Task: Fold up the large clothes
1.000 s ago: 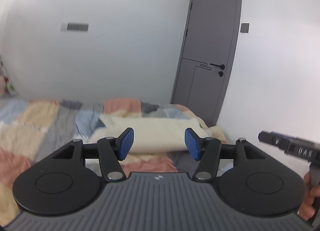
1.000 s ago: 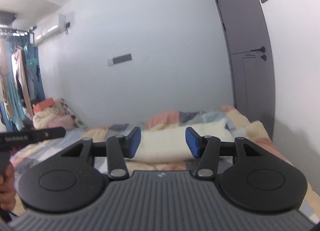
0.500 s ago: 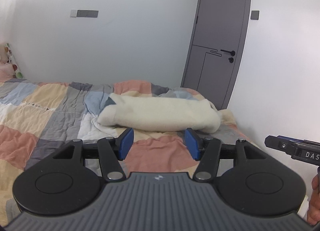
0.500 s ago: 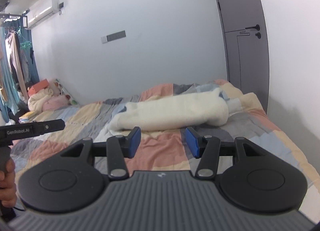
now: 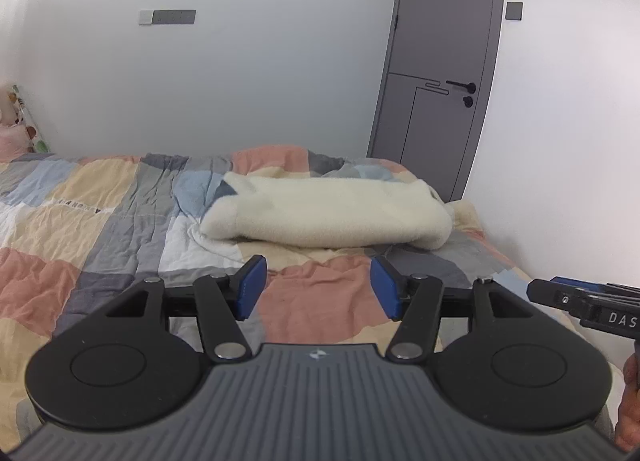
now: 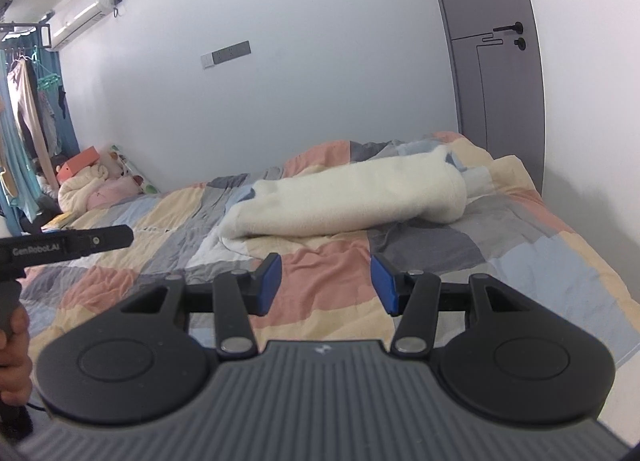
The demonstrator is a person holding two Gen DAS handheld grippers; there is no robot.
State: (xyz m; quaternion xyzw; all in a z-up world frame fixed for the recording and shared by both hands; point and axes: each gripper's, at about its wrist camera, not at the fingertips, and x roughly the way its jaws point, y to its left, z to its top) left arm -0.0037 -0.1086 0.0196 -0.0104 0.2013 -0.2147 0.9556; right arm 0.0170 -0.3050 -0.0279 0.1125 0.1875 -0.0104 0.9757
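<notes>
You hold two grippers over the bed, and both stand parted with nothing between their blue pads. Your left gripper (image 5: 316, 287) looks across the quilt (image 5: 100, 213), and your right gripper (image 6: 325, 285) does the same from a spot further toward the door side. Each has two fingers, so four blue pads in all, and none of them touches cloth.

There is one garment to fold: a single cream fleece piece (image 5: 324, 213) lying bunched in a long roll across the far part of the bed, near the grey door (image 5: 436, 61). In the right view it (image 6: 348, 201) lies at a slant, one end toward the door and the other toward the middle of the quilt. It is well apart from both grippers.

One door and one switch strip (image 5: 168, 17) on the wall show in both views. The right view alone shows one air conditioner (image 6: 80, 19), a rack of hanging clothes (image 6: 24, 101) and a heap of soft things (image 6: 96, 185) at the head of the bed.
</notes>
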